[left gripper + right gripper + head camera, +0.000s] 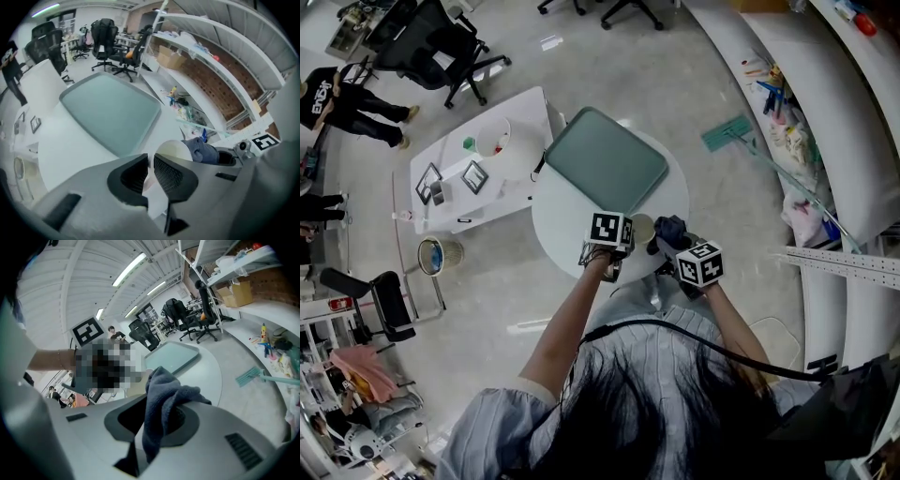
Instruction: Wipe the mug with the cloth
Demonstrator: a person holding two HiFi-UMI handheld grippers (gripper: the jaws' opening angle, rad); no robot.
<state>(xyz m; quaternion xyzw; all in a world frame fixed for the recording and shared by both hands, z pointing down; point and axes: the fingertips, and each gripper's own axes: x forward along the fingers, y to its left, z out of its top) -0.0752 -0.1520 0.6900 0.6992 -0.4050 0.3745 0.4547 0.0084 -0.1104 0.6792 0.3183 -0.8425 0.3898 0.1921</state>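
A cream mug hangs over the near edge of the round white table. My left gripper is shut on a thin white part of the mug; I cannot tell whether that part is its handle or its rim. In the left gripper view the jaws stand almost together with that white piece between them. My right gripper is shut on a dark blue cloth. The cloth lies against the mug's right side. In the right gripper view the cloth bunches between the jaws and hides most of the mug.
A green tray lies on the far half of the round table. A white rectangular table with small items stands to the left, with office chairs beyond it. Curved white shelving runs along the right. People stand at the far left.
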